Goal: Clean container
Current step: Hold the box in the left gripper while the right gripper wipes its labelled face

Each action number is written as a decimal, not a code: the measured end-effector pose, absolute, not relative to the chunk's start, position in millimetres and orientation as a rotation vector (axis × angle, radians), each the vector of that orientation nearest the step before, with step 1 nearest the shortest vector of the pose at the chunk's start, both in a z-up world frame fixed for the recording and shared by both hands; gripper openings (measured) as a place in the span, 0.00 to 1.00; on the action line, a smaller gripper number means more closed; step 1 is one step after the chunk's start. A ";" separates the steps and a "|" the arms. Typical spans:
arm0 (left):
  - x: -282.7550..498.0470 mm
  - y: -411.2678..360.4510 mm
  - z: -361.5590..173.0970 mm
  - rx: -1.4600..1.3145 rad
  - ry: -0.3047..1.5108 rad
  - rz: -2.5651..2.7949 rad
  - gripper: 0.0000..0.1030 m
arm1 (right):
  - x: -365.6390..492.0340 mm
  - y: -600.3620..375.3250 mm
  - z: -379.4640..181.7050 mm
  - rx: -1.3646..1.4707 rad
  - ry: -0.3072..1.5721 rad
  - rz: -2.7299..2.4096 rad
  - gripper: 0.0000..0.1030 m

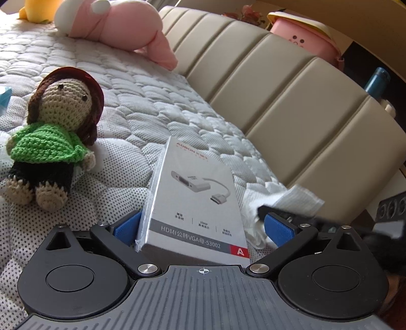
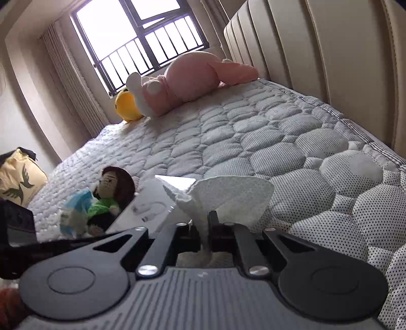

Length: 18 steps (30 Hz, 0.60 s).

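Left tool [image 1: 203, 226]: blue pads spread wide; HDMI-to-VGA adapter box [image 1: 196, 200] sits between them, left pad [image 1: 127, 226] at the box's edge, right pad [image 1: 277, 228] apart from it; firm grip or loose rest, cannot tell.
Right tool [image 2: 210, 226]: clenched on a white tissue [image 2: 228, 198], which fans out above the tips.
Adapter box: white, shrink-wrapped, printed with a cable picture and "HDMI", "VGA", "53002"; tilted, far end raised over the mattress [image 1: 157, 106]; in the right wrist view, just left of the tissue [image 2: 149, 205].
Tissue in left wrist view: crumpled white sheet [image 1: 279, 200] just right of the box, near the right pad.
Crochet doll [image 1: 50, 137]: brown hair, green top, lying on the mattress left of the box.
Pink plush [image 1: 114, 28]: far end of the bed, beside a yellow plush [image 1: 35, 10].
Headboard [image 1: 291, 83]: beige padded panels along the mattress's right side.
Window [image 2: 142, 38]: barred, bright, beyond the plush toys.
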State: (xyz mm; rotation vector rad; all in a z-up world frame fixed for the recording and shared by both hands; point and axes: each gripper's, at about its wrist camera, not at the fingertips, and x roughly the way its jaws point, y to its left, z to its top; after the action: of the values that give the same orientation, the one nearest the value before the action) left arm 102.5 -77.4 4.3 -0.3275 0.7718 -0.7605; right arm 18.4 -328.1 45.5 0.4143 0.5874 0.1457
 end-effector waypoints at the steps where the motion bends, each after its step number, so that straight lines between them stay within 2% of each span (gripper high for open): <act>1: 102.8 -76.3 4.0 -0.340 0.777 -0.755 1.00 | 17.9 -327.1 52.4 0.427 0.568 0.164 0.07; 3: 103.6 -74.0 4.2 -0.372 0.791 -0.743 1.00 | 20.1 -317.6 66.7 0.435 0.532 0.210 0.07; 8: 102.8 -70.8 5.0 -0.397 0.811 -0.730 1.00 | 38.2 -285.0 75.0 0.403 0.573 0.334 0.07; 13: 101.9 -73.0 4.1 -0.350 0.812 -0.746 1.00 | 52.5 -279.8 56.0 0.381 0.645 0.263 0.08; 18: 102.5 -67.2 1.6 -0.369 0.798 -0.776 1.00 | 48.4 -283.3 55.3 0.242 0.620 0.139 0.08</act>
State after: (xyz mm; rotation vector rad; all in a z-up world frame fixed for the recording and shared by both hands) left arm 102.5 -67.2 1.6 -0.3690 0.7985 -0.7758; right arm 48.4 -283.3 55.3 0.2425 0.6196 0.1394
